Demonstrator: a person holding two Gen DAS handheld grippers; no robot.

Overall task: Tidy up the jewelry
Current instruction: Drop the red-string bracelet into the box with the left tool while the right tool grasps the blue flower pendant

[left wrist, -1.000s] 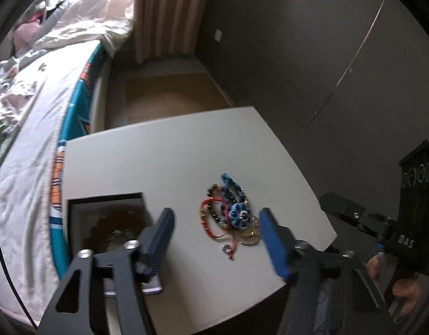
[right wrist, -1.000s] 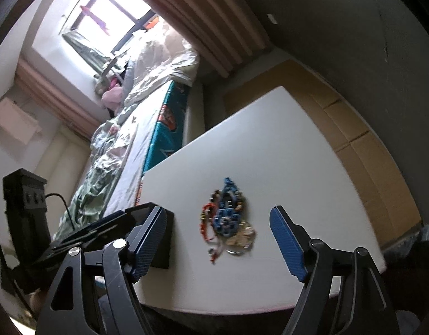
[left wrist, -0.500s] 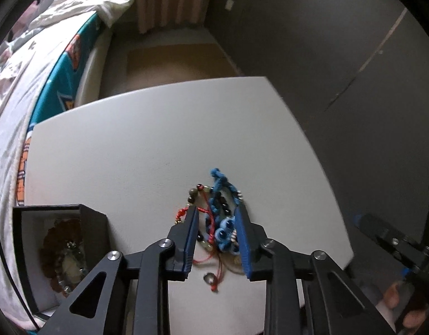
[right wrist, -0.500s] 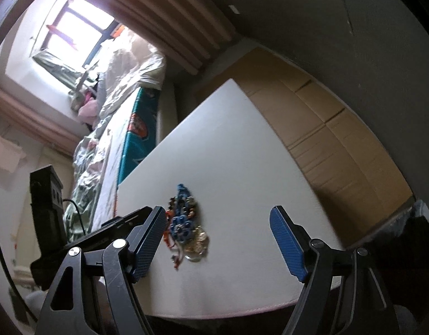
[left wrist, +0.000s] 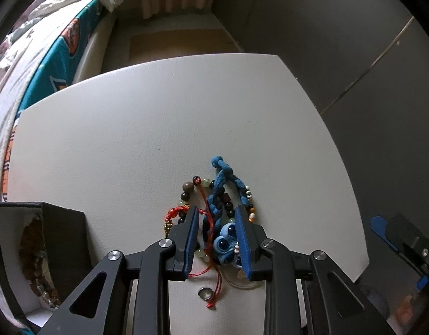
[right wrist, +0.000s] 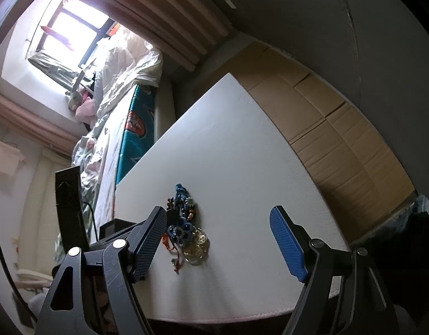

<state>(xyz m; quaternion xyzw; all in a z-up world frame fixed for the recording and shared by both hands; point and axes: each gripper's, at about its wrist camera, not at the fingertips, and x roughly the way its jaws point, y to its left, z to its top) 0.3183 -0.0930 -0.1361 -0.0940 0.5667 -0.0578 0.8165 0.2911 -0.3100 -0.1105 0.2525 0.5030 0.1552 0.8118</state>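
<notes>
A tangle of jewelry lies on the white table [left wrist: 158,128]: a blue braided bracelet [left wrist: 223,178] with a blue flower cluster [left wrist: 224,244], a beaded bracelet [left wrist: 188,187] and a red cord [left wrist: 209,223]. My left gripper [left wrist: 216,212] is down over the pile, its jaws narrowed around the blue bracelet and red cord, touching them. The pile also shows in the right wrist view [right wrist: 183,223]. My right gripper [right wrist: 217,223] is open and empty, above the table's near edge, right of the pile.
A black jewelry box [left wrist: 33,251] with a white lining holds brown beads at the table's left. A bed [left wrist: 33,42] lies beyond the table's left side. Cardboard [right wrist: 340,139] covers the floor on the right. A small silver charm [left wrist: 204,293] lies near the cord's end.
My left gripper moved forward and down onto the jewelry pile and narrowed from wide open to closing on the blue bracelet. My right gripper stayed open and shifted a little right.
</notes>
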